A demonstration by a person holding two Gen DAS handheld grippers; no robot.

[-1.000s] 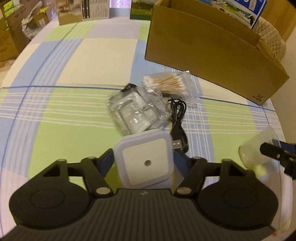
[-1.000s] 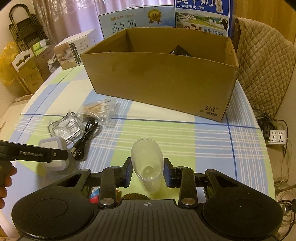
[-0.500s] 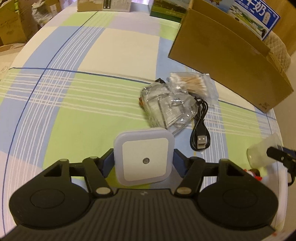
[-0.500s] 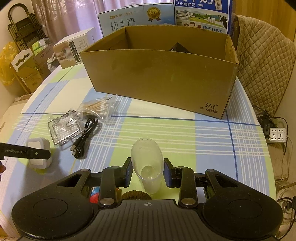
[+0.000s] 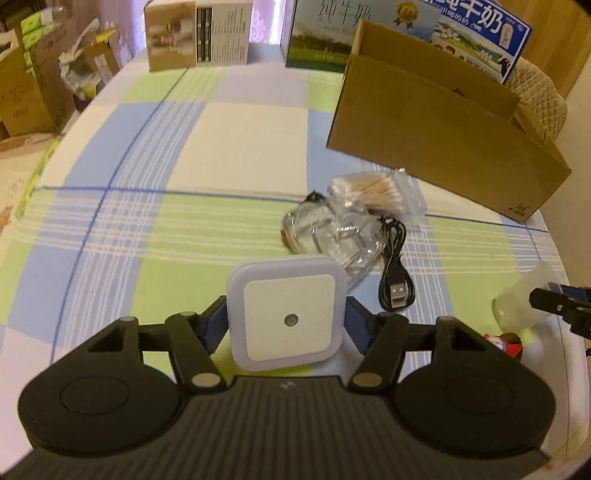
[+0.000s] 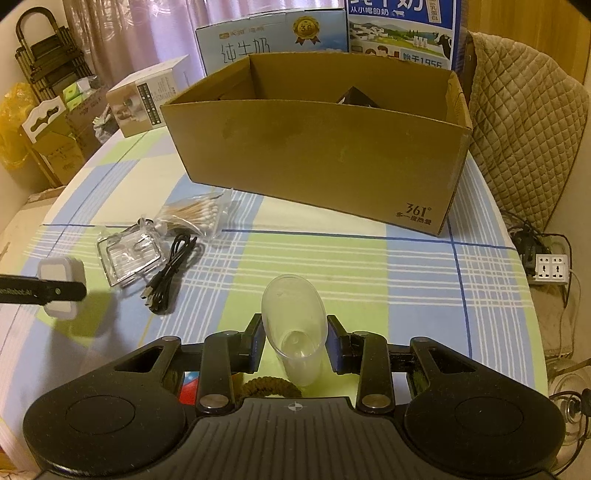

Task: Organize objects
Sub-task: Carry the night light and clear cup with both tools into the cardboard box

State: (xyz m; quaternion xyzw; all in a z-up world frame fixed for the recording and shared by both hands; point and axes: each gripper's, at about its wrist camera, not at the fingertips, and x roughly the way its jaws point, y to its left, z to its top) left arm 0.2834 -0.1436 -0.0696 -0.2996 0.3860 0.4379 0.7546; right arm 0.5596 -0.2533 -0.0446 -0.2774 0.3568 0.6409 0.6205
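My left gripper [image 5: 286, 321] is shut on a white square night light [image 5: 287, 313], held above the checked tablecloth; the night light [image 6: 59, 291] also shows at the far left of the right wrist view. My right gripper [image 6: 295, 341] is shut on a clear plastic cup [image 6: 293, 326], tilted with its mouth away from me; the cup [image 5: 524, 302] appears at the right edge of the left wrist view. An open cardboard box [image 6: 321, 147] stands at the back of the table. A cotton swab bag [image 5: 380, 192], a clear plastic tray [image 5: 332, 236] and a black USB cable [image 5: 395, 273] lie between.
Milk cartons [image 6: 402, 33] and a small product box [image 6: 147, 96] stand behind the cardboard box. A quilted chair [image 6: 524, 125] is at the right, a power strip [image 6: 550, 267] on the floor. A brown hair tie [image 6: 266, 386] lies under my right gripper.
My left gripper has lifted the night light and pulled back from the tray, cable and swabs, which now sit farther away. The right gripper and its cup have stayed still.
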